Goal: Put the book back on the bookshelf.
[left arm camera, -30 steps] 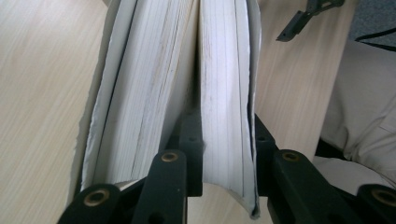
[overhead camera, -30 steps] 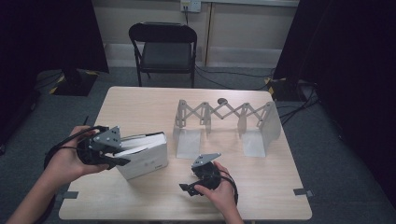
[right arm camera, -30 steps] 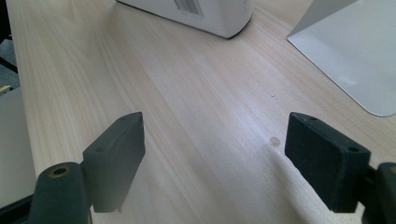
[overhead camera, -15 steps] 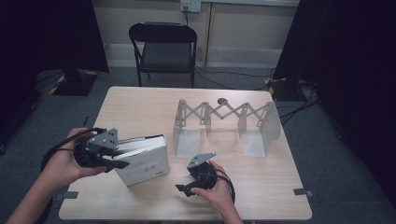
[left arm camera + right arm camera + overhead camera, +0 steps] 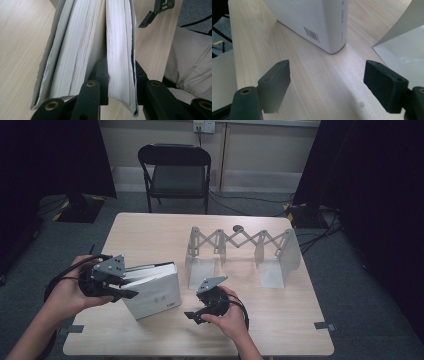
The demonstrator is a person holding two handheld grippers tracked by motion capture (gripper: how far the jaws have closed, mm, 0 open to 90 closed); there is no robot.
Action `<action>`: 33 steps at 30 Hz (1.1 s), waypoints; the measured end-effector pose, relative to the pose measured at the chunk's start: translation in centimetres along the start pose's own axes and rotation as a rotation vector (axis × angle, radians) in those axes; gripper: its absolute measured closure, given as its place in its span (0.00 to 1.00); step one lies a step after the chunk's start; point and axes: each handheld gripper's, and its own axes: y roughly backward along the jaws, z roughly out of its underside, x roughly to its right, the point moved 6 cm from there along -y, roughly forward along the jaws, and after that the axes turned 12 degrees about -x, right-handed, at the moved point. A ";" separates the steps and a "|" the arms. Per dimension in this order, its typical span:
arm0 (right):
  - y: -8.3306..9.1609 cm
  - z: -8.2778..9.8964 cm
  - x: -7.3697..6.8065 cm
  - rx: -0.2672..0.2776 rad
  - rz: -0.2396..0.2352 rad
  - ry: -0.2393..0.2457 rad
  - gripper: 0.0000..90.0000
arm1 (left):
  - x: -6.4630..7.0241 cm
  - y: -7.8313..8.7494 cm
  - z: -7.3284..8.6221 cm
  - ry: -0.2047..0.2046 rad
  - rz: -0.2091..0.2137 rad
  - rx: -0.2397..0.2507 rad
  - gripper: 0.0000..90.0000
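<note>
A: Two grippers in play. Left gripper (image 5: 120,282) is clamped on the white book (image 5: 155,292) — in the left gripper view one jaw sits inside the pages, the other outside the cover, so a chunk of pages plus cover is pinched betw. them. Rest of the page block fans off to the left of the jaws.

B: And the book's position?

A: On the table (image 5: 150,235), standing on an edge and tilted, just ahead of the left jaws, spine end toward the right gripper (image 5: 192,315). In the right gripper view its barcode corner (image 5: 312,34) shows straight ahead of the jaws, apart from both tips.

B: Right jaws?

A: Spread wide, nothing betw. them but bare wood. They point at the book's near corner, w/ a gap left. Right hand (image 5: 230,317) wraps the gripper body from behind.

B: Anything else?

A: Grey accordion-style rack (image 5: 240,250) stands beyond the right jaws, well apart from the book; one of its panels (image 5: 402,37) shows at the right-hand side of the right gripper view, past the jaw on that side. Black folding chair (image 5: 175,170) at the table's far side. Left hand (image 5: 70,290) holds its gripper off the table's near-left edge.
</note>
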 end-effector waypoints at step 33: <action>4.1 -6.7 -0.2 0.015 -0.015 0.086 0.24 | -0.1 -0.1 0.1 0.027 -0.005 0.010 0.82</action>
